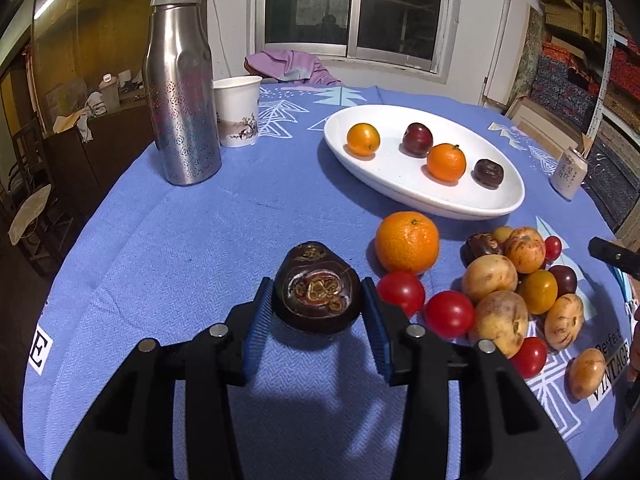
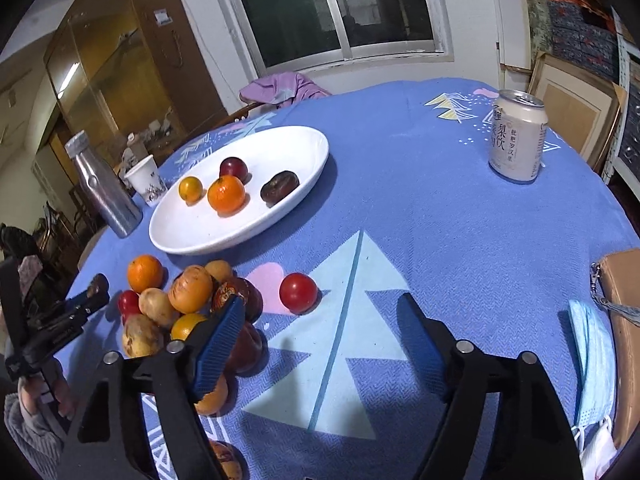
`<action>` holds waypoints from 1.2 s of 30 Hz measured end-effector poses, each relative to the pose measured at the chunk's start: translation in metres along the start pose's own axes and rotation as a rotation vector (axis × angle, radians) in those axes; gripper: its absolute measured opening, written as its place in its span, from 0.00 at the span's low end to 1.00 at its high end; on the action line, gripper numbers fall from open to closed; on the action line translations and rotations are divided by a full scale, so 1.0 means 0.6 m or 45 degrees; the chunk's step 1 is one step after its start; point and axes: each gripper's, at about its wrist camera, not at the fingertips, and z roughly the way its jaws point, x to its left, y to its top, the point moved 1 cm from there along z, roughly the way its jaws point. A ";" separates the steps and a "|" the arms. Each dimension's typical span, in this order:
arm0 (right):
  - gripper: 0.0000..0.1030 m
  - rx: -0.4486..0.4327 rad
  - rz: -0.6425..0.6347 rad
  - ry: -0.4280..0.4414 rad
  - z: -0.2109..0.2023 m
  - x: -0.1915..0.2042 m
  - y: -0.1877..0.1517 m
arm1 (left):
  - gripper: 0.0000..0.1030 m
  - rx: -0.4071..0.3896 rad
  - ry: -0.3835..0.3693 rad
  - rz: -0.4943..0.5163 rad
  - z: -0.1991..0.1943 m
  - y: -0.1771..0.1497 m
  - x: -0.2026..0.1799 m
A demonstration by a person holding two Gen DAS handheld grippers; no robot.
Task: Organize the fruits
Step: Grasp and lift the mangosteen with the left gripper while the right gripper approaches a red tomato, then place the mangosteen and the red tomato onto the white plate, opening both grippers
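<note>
Sitting between left gripper (image 1: pixel 318 312) pads — dark fruit (image 1: pixel 318 288)

My steel bottle (image 1: pixel 182 92) and paper cup (image 1: pixel 237 110) touch near the table's far-left edge. A drink can (image 2: pixel 517 138) stands far right. A face mask (image 2: pixel 592 356) lies at the right edge.

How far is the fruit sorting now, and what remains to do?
Done: four fruits lie in the white plate. In hand: the left gripper is shut on a dark brown fruit near the big orange. The right gripper is open and holds nothing. Left: the pile of loose fruits and a lone red tomato wait on the blue tablecloth.
</note>
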 end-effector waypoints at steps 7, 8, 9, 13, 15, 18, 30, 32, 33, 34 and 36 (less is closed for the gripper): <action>0.42 0.091 0.114 0.153 0.041 -0.006 0.011 | 0.42 0.003 -0.009 0.002 -0.003 -0.003 0.000; 0.42 0.098 0.122 0.162 0.046 -0.004 0.012 | 0.42 0.003 -0.008 0.004 -0.004 -0.003 0.000; 0.42 0.101 0.117 0.157 0.049 0.000 0.012 | 0.42 0.003 -0.010 0.005 -0.004 -0.003 -0.001; 0.41 0.104 0.101 0.140 0.058 0.008 0.014 | 0.42 0.012 -0.011 0.016 -0.001 -0.003 -0.004; 0.40 0.105 0.102 0.132 0.064 0.010 0.016 | 0.42 0.020 -0.010 0.019 0.001 -0.004 -0.004; 0.37 0.112 0.098 0.105 0.075 0.011 0.018 | 0.42 0.024 -0.006 0.020 0.003 -0.004 -0.005; 0.25 0.099 0.106 0.107 0.079 0.004 0.010 | 0.42 0.058 -0.009 0.005 0.021 -0.004 -0.002; 0.25 0.052 0.131 0.134 0.057 0.000 0.012 | 0.42 0.027 -0.027 -0.004 0.012 0.001 -0.002; 0.25 0.024 0.137 0.147 0.044 -0.001 0.013 | 0.42 0.017 -0.041 -0.021 0.007 0.004 -0.001; 0.25 0.001 0.142 0.159 0.033 -0.002 0.014 | 0.42 0.008 -0.060 -0.040 0.002 0.011 -0.002; 0.25 -0.055 0.142 0.179 0.009 0.001 0.020 | 0.42 -0.010 -0.081 -0.041 -0.010 0.026 -0.010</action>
